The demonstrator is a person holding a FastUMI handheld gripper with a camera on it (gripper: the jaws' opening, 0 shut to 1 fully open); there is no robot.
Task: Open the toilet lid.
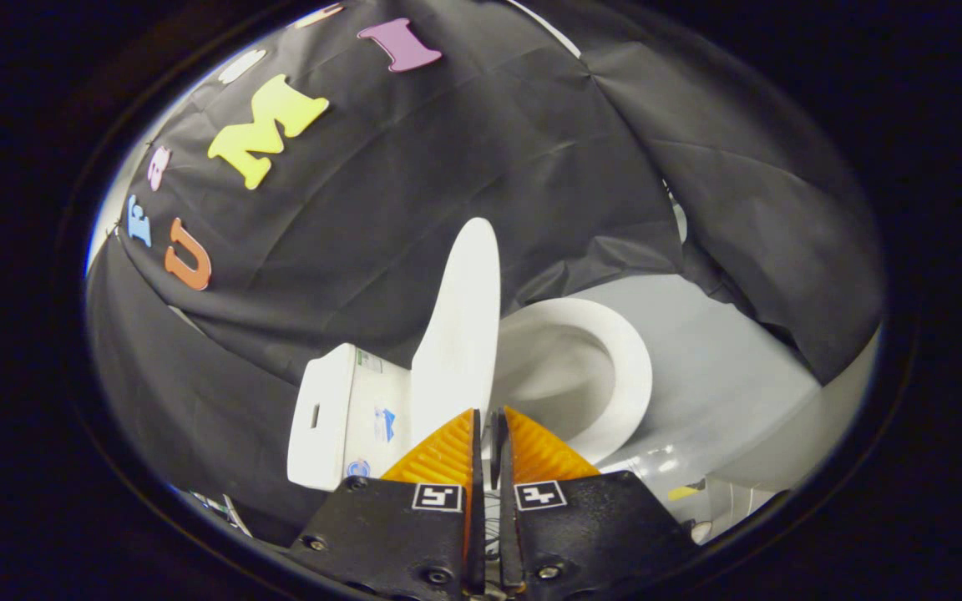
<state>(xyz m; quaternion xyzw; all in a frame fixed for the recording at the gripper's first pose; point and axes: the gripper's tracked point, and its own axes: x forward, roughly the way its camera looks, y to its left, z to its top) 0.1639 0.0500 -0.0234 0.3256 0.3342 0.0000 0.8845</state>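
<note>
The white oval plastic toilet lid (460, 325) stands raised on edge, just ahead of the tool (489, 417). The tool's fingers are nearly together, with only a thin gap, holding nothing. Beside the lid lies the open white ceramic bowl (615, 367); on its other side, the white tank (322, 417).

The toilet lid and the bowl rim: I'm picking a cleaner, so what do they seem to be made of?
The toilet lid, raised just beyond the gripper with its fingers nearly closed, looks like smooth white plastic: thin, even, with a soft sheen. The bowl rim looks like glazed white ceramic, thick and rounded with a glossier surface, though it could be a plastic seat; the look leaves that open.
</note>
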